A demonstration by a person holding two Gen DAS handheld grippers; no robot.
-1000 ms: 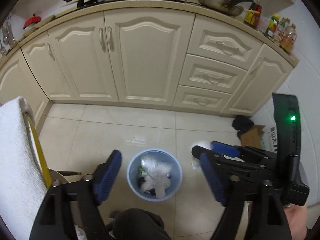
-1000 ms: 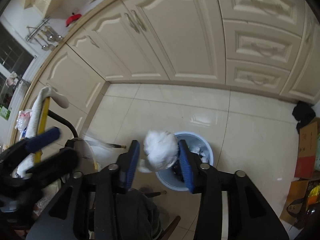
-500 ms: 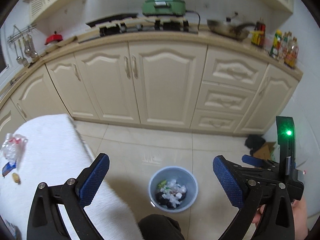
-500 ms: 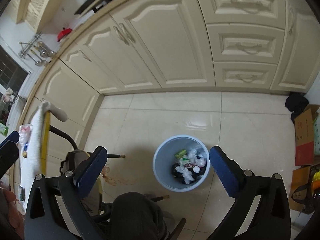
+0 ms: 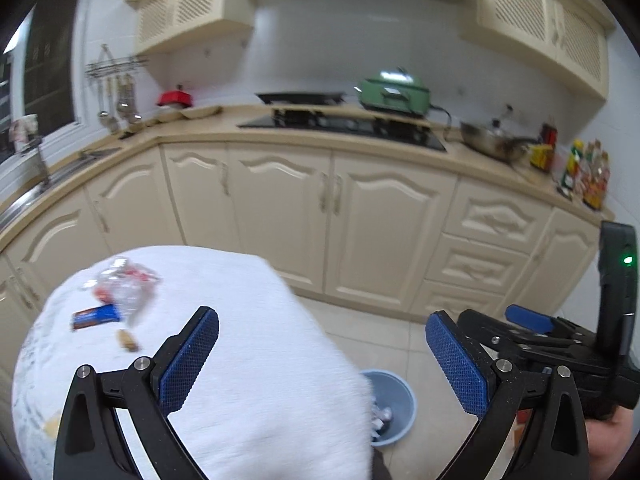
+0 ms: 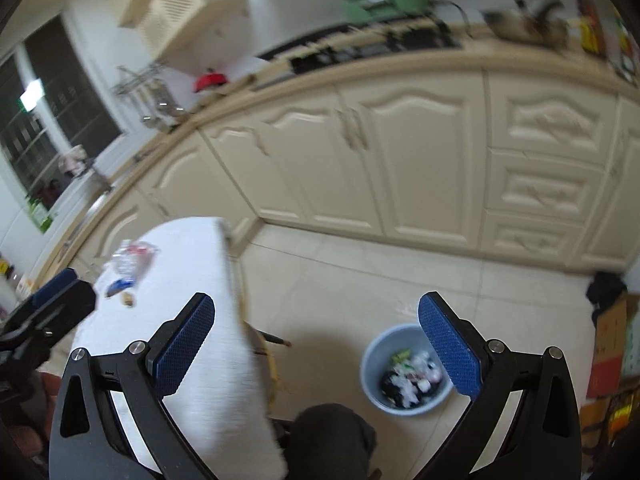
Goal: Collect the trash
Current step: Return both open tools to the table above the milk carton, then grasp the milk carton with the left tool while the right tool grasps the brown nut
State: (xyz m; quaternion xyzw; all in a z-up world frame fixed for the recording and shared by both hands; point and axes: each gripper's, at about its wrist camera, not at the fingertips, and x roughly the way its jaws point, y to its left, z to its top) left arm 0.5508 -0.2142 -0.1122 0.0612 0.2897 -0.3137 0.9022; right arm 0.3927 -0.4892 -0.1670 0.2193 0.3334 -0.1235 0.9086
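My left gripper (image 5: 322, 354): jaws spread wide, nothing between the blue pads, held above the near right part of the white-towelled surface (image 5: 256, 360).

My right gripper (image 6: 316, 344): likewise released and empty, jaws fully apart, over the floor (image 6: 360, 272) between the surface and the bin.

Bin (image 6: 404, 372): pale blue, round, standing on the floor tiles off the right edge of the surface; in the left wrist view it is half hidden behind that edge (image 5: 390, 406). Contents: crumpled white tissue (image 6: 408, 390), some dark scraps, a bit of green wrapper (image 6: 400, 357).

Items left on the surface, grouped near its far left corner:
- clear crinkled plastic wrapper with red print (image 5: 122, 284), blurred;
- blue flat packet (image 5: 96, 316), just beside the wrapper on its near side;
- small brown piece (image 5: 128, 340), near the packet, apart from it;
- a tan crumb (image 5: 52, 426) at the near left edge, too blurred to identify.

Background: cream cabinets (image 5: 380, 232); along the worktop a black hob (image 5: 344, 128), green appliance (image 5: 394, 94), steel pan (image 5: 494, 142), bottles (image 5: 586, 172), red pot (image 5: 175, 97).

My knee (image 6: 336, 436), dark-trousered, at the bottom of the right wrist view.
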